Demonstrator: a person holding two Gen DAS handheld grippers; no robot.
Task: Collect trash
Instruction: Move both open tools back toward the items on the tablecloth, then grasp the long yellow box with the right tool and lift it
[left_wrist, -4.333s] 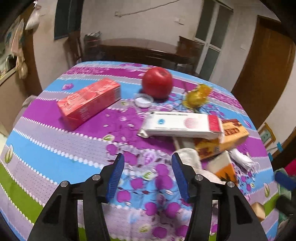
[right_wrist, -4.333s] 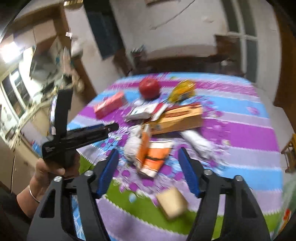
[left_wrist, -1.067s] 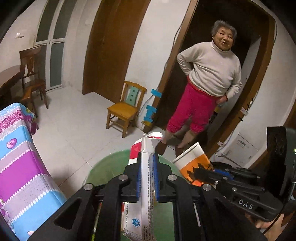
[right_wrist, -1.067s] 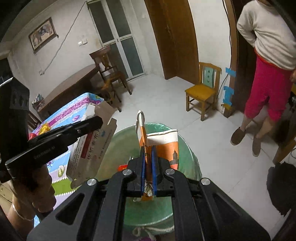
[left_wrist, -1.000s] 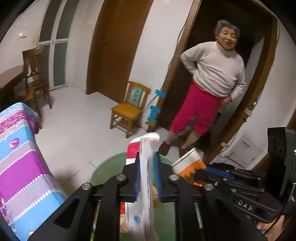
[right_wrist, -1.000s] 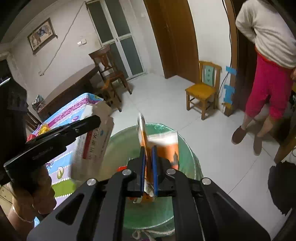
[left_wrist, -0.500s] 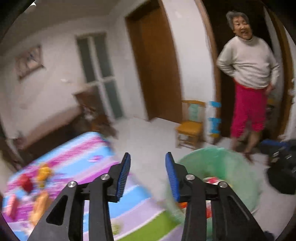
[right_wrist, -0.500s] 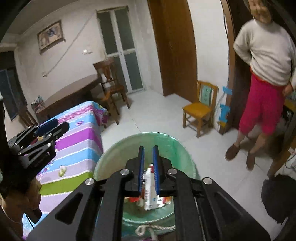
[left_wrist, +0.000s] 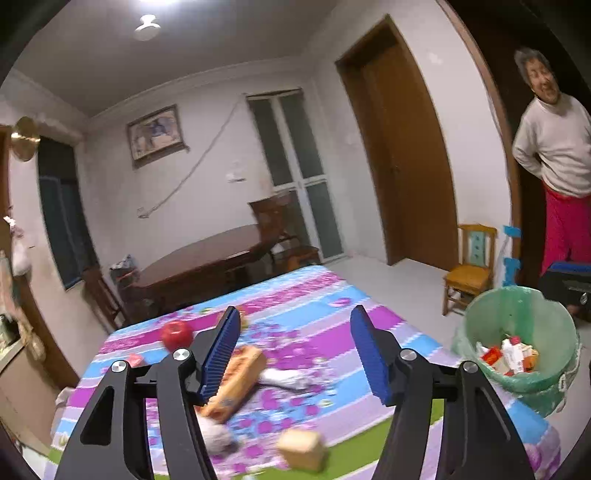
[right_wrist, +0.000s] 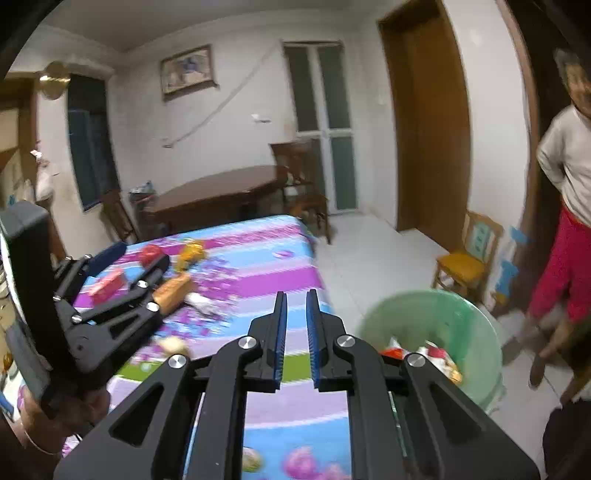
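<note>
A green-lined trash bin stands on the floor right of the table and holds several cartons; it also shows in the right wrist view. My left gripper is open and empty, above the table. Under it lie an orange box, a white wrapper, a crumpled white wad and a tan piece. A red apple and a red box sit farther back. My right gripper is empty, its jaws a narrow gap apart, between table and bin.
A woman in red trousers stands in the doorway at right. A small yellow chair stands beside the bin. A dark wooden table and chairs stand behind the clothed table. A yellow wrapper lies near the apple.
Both grippers let their cartons drop into the bin, then swung left from the bin back toward the table. The left gripper has opened wide; the right stays almost closed and empty.
</note>
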